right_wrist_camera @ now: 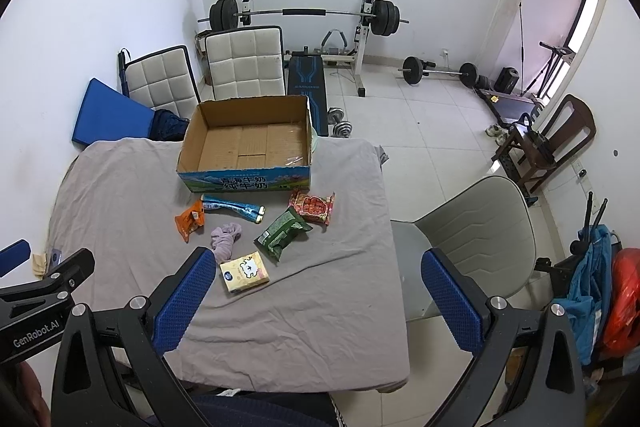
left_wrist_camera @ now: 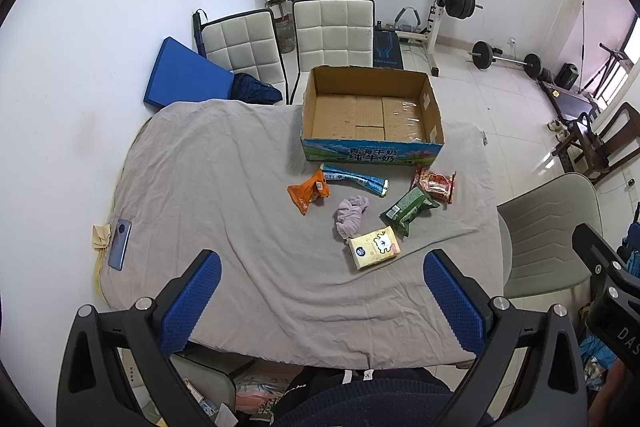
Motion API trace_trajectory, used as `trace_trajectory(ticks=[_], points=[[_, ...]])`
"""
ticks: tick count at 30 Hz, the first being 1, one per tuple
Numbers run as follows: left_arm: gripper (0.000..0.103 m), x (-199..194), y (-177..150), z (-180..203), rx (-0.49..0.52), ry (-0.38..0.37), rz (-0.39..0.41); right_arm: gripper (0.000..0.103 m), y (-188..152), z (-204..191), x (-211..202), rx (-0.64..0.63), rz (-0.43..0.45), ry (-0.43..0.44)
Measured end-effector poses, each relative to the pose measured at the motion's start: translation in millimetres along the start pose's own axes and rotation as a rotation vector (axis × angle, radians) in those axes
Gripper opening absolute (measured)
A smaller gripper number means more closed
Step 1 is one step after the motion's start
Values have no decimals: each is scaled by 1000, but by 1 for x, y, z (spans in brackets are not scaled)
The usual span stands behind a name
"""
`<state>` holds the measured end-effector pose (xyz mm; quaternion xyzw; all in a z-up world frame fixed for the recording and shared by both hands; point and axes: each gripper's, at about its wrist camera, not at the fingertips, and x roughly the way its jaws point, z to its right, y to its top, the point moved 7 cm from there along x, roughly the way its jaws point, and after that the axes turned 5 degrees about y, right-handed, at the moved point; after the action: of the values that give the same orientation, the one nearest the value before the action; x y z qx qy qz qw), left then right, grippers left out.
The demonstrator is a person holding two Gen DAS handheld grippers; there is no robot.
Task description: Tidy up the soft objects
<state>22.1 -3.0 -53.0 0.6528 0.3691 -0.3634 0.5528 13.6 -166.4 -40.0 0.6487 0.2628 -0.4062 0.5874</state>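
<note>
An empty cardboard box [left_wrist_camera: 372,143] [right_wrist_camera: 244,183] stands at the far side of a table draped in grey cloth [left_wrist_camera: 224,187] [right_wrist_camera: 120,203]. In front of it lie an orange packet [left_wrist_camera: 308,191] [right_wrist_camera: 189,222], a blue packet [left_wrist_camera: 356,179] [right_wrist_camera: 234,207], a red packet [left_wrist_camera: 435,183] [right_wrist_camera: 313,206], a green packet [left_wrist_camera: 409,209] [right_wrist_camera: 282,234], a crumpled pink cloth [left_wrist_camera: 350,215] [right_wrist_camera: 225,237] and a yellow tissue pack [left_wrist_camera: 374,247] [right_wrist_camera: 245,271]. My left gripper [left_wrist_camera: 322,267] and right gripper [right_wrist_camera: 316,265] hover open above the near table edge, holding nothing.
A phone [left_wrist_camera: 119,245] lies at the table's left edge. Two white padded chairs [left_wrist_camera: 332,31] stand behind the table, a beige chair [right_wrist_camera: 476,235] to its right. A barbell rack [right_wrist_camera: 304,15] and weights line the far wall. A blue pad [left_wrist_camera: 184,75] leans on the left wall.
</note>
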Motion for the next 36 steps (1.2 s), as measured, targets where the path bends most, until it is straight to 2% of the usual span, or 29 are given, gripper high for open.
trace_trajectory(ticks=[36], points=[[103, -6, -4, 3, -5, -4, 7, 103, 2, 1, -9, 0, 26, 7]])
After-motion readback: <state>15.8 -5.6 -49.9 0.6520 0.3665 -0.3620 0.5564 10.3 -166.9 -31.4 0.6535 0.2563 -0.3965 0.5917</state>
